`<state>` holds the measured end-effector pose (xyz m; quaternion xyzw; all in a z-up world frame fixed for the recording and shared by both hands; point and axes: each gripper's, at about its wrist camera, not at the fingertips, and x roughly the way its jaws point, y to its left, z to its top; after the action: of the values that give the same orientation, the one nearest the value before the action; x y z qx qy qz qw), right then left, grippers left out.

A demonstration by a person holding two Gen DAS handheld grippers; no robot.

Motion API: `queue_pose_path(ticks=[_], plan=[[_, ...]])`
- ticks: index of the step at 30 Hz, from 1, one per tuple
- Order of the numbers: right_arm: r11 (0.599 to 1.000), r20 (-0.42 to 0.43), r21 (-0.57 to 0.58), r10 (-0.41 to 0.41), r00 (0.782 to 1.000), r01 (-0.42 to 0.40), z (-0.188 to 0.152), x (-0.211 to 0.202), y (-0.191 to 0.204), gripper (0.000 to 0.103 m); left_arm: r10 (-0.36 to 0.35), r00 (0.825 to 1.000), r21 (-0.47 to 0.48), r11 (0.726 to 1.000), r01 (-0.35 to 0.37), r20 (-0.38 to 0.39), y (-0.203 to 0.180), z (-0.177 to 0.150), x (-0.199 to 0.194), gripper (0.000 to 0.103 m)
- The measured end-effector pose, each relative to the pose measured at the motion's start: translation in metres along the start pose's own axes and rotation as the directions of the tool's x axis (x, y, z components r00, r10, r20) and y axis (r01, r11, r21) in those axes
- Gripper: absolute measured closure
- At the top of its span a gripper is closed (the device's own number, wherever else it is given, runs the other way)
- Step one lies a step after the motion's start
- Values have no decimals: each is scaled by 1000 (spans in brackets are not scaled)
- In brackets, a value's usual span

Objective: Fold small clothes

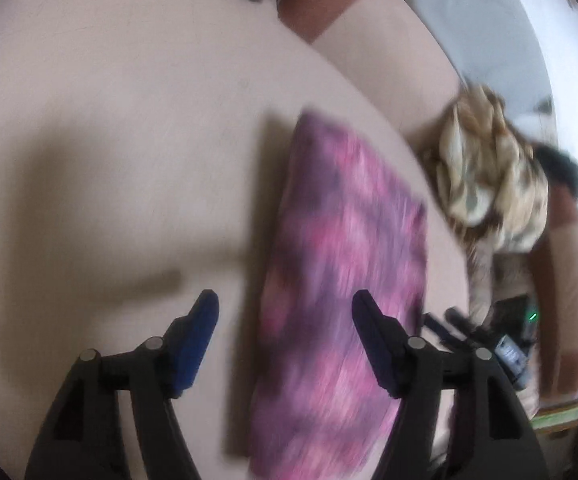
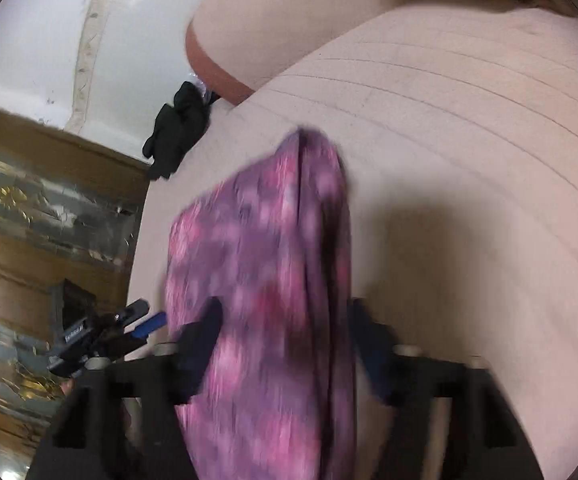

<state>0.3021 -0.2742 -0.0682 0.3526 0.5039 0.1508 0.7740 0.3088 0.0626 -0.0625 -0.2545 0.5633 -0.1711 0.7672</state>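
While both views are blurred, a folded pink and purple cloth (image 1: 341,280) lies flat on the pale couch seat (image 1: 109,140). Its left gripper (image 1: 285,312) stands wide above the cloth's near edge, pads pressing nothing. Its right gripper (image 2: 285,324) also stands wide, the cloth between its fingers, apparently unpinched. Beside the cloth a crumpled tan and cream garment (image 1: 493,184) sits heaped against the backrest. At the seat's far end rests a dark bundle (image 2: 177,132).
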Motion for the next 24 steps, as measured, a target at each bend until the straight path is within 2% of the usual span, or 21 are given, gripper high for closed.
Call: queue_pose_path(ticks=[2,4,6,7,9,10,11,12,15,16,18,20,21,23,24], plan=[[1000,-6,4,24,1000,-24,-39,-8,2,41,-27,1000,15,1000,28,-11,7,-34,-9,36],[998,-10,33,47,999,-46,-68,-10,-5,61,-35,999,40,999,35,-3,5,-57,-9,36],[992,-8,91,88,996,-87,-93,-9,-17,65,-30,999,64,997,32,-23,0,-67,-2,36],[991,-16,107,83,996,-81,-100,-8,-22,66,-24,999,101,995,29,-48,-6,-71,5,38],[991,-6,108,74,997,-73,-105,-4,-23,74,9,998,156,988,1,-64,-11,-78,13,57],[992,-12,96,80,997,-79,-104,-1,-21,87,32,998,167,986,-23,-49,-13,-81,16,60],[996,-9,70,62,998,-61,-103,-1,-18,97,43,999,170,985,-38,-25,-13,-84,13,77],[999,25,51,7,1000,-8,-102,-8,-14,98,40,999,173,984,-36,-19,-10,-86,7,89],[999,126,35,28,992,-33,-106,-38,-11,98,-29,999,169,985,23,31,-4,-95,-20,89],[999,126,32,-9,992,5,-107,-37,-13,98,-26,999,171,985,18,45,-3,-99,-21,89],[996,63,40,-86,994,84,-110,-15,-23,98,29,999,156,987,-31,17,1,-103,-3,85],[995,69,31,-94,993,92,-107,-9,-21,98,33,999,140,990,-36,17,2,-101,-1,82],[996,80,31,-88,993,86,-105,-14,-18,93,23,1000,136,990,-25,20,1,-100,-7,79],[996,109,39,-80,991,76,-109,-30,-19,69,1,999,123,992,-7,44,3,-101,-17,68],[996,128,55,-78,989,72,-112,-37,-20,46,8,998,111,994,-15,61,6,-101,-23,64]])
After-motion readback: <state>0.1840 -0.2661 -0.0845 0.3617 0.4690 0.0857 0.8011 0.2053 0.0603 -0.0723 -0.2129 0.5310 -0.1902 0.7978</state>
